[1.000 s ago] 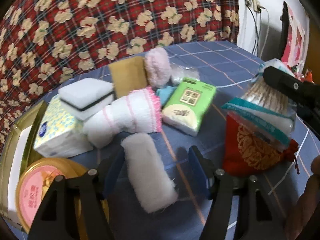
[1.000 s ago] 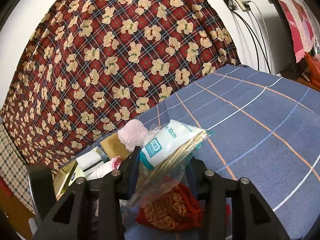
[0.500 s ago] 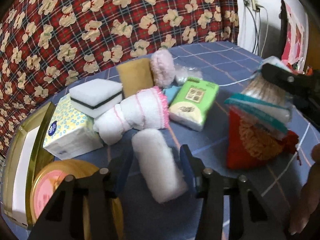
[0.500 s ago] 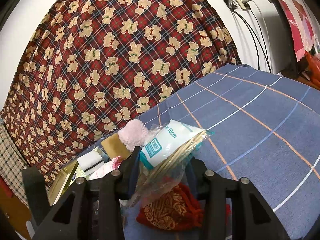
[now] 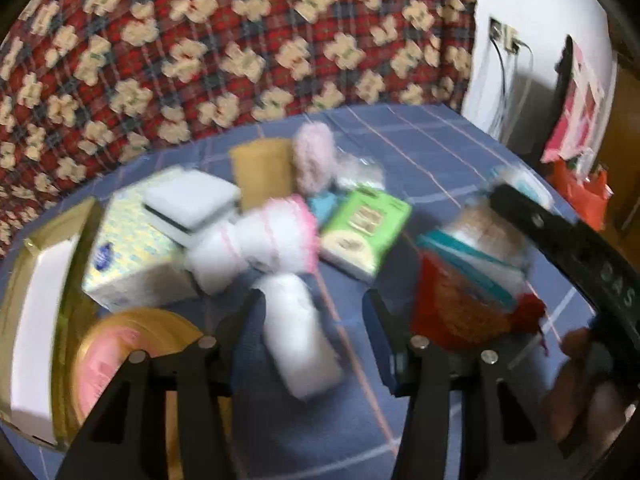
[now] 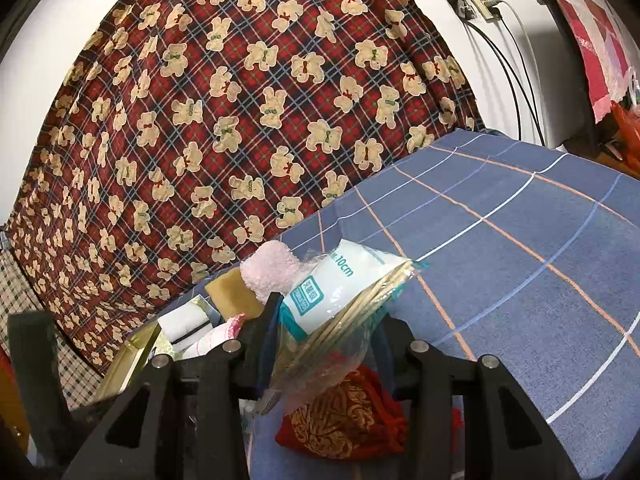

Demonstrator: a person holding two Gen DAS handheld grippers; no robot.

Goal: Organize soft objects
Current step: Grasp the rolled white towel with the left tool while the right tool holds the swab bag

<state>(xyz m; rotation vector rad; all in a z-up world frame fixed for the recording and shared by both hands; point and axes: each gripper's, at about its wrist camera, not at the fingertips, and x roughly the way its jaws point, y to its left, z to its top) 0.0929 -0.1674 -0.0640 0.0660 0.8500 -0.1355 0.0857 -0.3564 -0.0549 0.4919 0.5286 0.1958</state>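
My left gripper point(image 5: 314, 312) straddles a white fluffy roll point(image 5: 298, 330) lying on the blue checked cloth point(image 5: 420, 148); the roll touches the left finger and a gap shows on the right, and the view is blurred. Behind it lie a white and pink towel roll point(image 5: 264, 242), a white sponge point(image 5: 192, 200) on a tissue pack point(image 5: 132, 252), a tan sponge point(image 5: 262, 170), a pink puff point(image 5: 314, 156) and a green tissue pack point(image 5: 366, 230). My right gripper point(image 6: 326, 328) is shut on a clear bag of cotton swabs point(image 6: 340, 300), held above a red pouch point(image 6: 348, 416).
A gold tin point(image 5: 40, 280) and a round gold lid with pink label point(image 5: 120, 348) sit at the left. A red bear-print plaid cloth point(image 6: 240, 100) hangs behind. Wall sockets with cables point(image 6: 480, 4) are at the right. The blue cloth point(image 6: 520, 240) stretches to the right.
My left gripper has moved forward and lifted its view while staying around the white fluffy roll; the jaws narrowed. The right gripper and its swab bag have not moved.
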